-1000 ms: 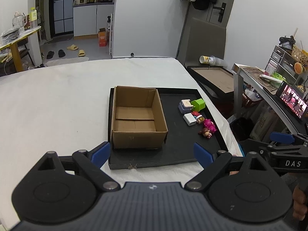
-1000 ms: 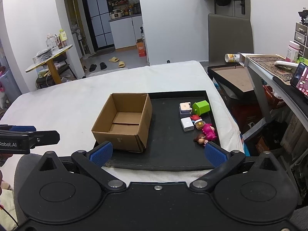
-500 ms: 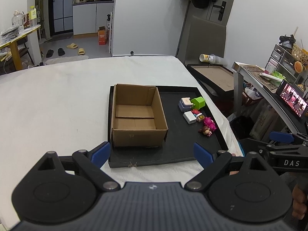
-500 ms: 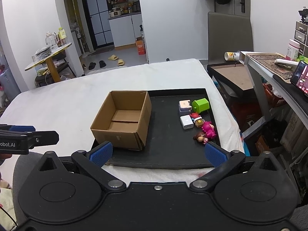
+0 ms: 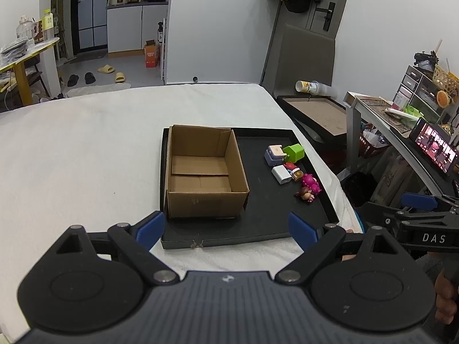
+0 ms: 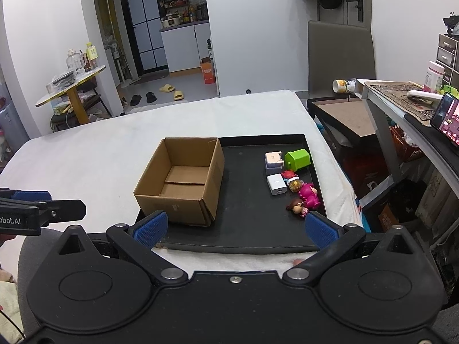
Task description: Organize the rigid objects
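Cardboard box (image 5: 205, 172): brown, flaps open, upright, nothing visible inside; sits on the left part of a black tray (image 5: 258, 229) that lies on the white-covered bench (image 5: 86, 157).

Small rigid objects cluster on the tray's right side, well apart from the box: a green block (image 6: 298, 159) tipped on its side, a lilac-and-cream piece (image 6: 272, 160) touching it, a white charger cube (image 6: 276, 184) just nearer, a small red-and-gold figure (image 6: 292, 180) beside the cube, a pink plush-like figure (image 6: 308, 195) and a brown-haired doll (image 6: 297, 207) lying at the near end.

Left gripper (image 5: 226, 228): blue pads spread wide, nothing between them, short of the tray's near edge. Right gripper (image 6: 233, 228): also wide, empty, near pad just beside the doll in view.

Off the bench's right: dark side table, cluttered shelf, lit phone screen (image 5: 434, 150).
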Action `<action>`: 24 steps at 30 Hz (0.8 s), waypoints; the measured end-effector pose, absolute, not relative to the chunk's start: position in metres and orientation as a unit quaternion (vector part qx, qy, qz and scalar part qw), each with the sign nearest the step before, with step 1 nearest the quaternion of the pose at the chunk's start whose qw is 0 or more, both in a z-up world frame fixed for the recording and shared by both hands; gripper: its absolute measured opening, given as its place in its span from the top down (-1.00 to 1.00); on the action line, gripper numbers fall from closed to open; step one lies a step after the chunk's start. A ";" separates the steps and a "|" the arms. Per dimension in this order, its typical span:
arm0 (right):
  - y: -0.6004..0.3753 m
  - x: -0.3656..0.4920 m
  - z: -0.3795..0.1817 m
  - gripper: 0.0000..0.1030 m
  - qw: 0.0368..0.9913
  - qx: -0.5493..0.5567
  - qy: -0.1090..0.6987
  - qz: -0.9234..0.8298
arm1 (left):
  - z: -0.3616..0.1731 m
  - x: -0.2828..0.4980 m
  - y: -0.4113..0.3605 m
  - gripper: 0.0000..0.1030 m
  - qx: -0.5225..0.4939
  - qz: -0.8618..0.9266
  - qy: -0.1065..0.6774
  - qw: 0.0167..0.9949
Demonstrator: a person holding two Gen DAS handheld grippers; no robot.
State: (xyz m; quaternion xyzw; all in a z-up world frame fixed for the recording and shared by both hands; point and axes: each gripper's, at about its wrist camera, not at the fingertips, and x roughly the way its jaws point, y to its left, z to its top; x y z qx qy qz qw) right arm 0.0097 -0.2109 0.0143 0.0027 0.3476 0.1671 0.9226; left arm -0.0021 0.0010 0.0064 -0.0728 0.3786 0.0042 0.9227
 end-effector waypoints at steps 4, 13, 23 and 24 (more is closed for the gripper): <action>-0.211 0.009 0.014 -1.00 0.923 0.002 0.347 0.167 | 0.006 -0.003 0.001 -0.79 -0.073 0.004 0.378 0.923; -0.210 0.011 0.013 -1.00 0.923 0.001 0.350 0.162 | 0.006 -0.003 -0.001 -0.79 -0.075 0.003 0.379 0.922; -0.206 0.008 0.019 -1.00 0.924 -0.006 0.341 0.170 | 0.007 -0.002 -0.003 -0.79 -0.075 0.001 0.376 0.924; -0.206 0.008 0.019 -1.00 0.925 -0.007 0.342 0.169 | 0.008 -0.002 -0.003 -0.79 -0.076 0.001 0.375 0.924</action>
